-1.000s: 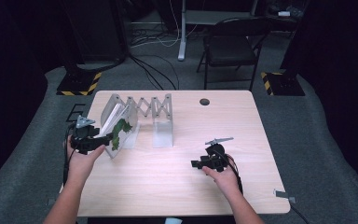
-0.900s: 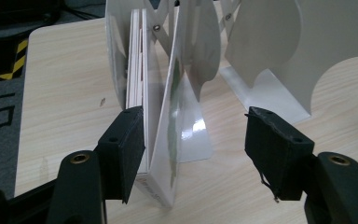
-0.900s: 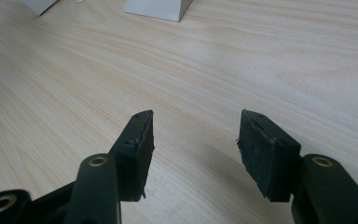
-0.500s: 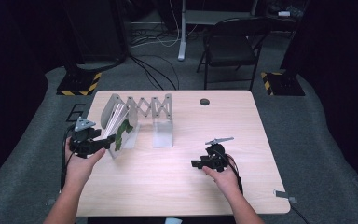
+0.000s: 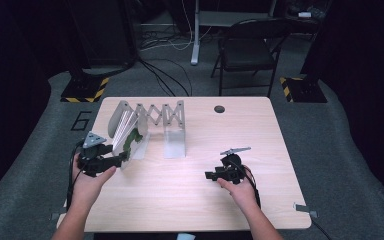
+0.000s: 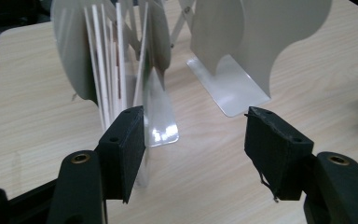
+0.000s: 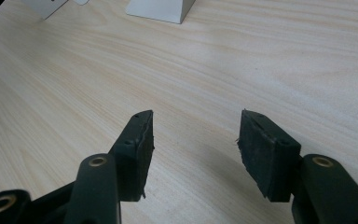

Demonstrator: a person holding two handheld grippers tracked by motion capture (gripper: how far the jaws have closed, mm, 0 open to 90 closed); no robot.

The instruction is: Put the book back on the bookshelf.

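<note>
Two grippers are over the table (image 5: 190,210), one in each of your hands, and both stand released with nothing pinched.

Your left gripper (image 5: 121,158) is at the table's left edge and points toward the left end of the rack (image 5: 160,114). In the left gripper view (image 6: 193,140) its jaws stand well apart. The sheet (image 6: 157,109), clear and glossy, stands on edge just beside the inner face of the left-hand jaw. You cannot tell from that view whether it touches the pad. The other jaw is well clear of it, with bare table in the gap, so the sheet isn't gripped. From the high view the sheet (image 5: 131,141) shows a green patch and leans against the boards (image 5: 122,125). The boards (image 6: 106,65) are thin and white, and they stand packed on edge at the rack's left end plate (image 6: 70,51).

The rack's scissor links are stretched along the far side of the table. Its right end plate (image 5: 175,142) stands apart from the boards, with an open gap between them. In the left gripper view that plate (image 6: 256,42) rises beyond the right-hand jaw.

Your right gripper (image 5: 210,175) sits near the middle of the table's near half, well apart from the rack, and points left. In the right gripper view (image 7: 196,140) its jaws are parted over bare wood, and nothing lies between them.
</note>
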